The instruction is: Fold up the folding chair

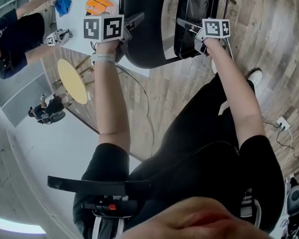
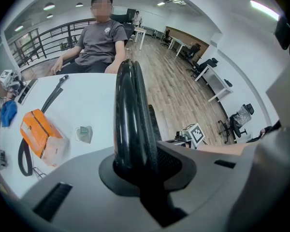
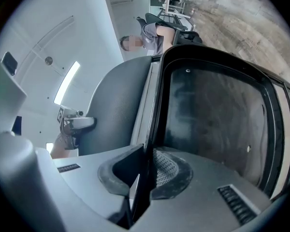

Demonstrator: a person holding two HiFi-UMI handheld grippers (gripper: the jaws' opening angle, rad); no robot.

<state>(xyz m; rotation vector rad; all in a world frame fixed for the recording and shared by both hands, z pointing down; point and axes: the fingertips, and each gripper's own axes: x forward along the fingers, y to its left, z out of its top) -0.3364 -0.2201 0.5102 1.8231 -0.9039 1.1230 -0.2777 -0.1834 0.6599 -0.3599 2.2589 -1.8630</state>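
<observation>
Black chair [image 1: 148, 41] sits at top centre of the head view, in two parts: a rounded panel at left and a framed panel at right. The left gripper [image 1: 131, 24] is clamped on the rounded panel and the right gripper [image 1: 188, 28] on the framed one. The step in hand appears to be bringing the two panels together. It would go best with both grips firm and closing evenly, so the hinge does not bind. A white table [image 1: 79, 11] lies close by the chair at upper left. A yellow stool [image 1: 72, 81] and a cable [image 1: 145, 101] lie lower in the frame, crowding the left side.

Left gripper view: the left gripper [image 2: 135, 170] has its jaws pressed on the chair's [image 2: 129, 115] thick rim. The table [image 2: 87, 100] holds an orange bag [image 2: 41, 137], and a person [image 2: 99, 42] sits behind it.

Right gripper view: the right gripper [image 3: 144, 170] has its jaws closed on a thin edge of the chair [image 3: 217, 115]. The left gripper [image 3: 70, 124] shows at middle left.
</observation>
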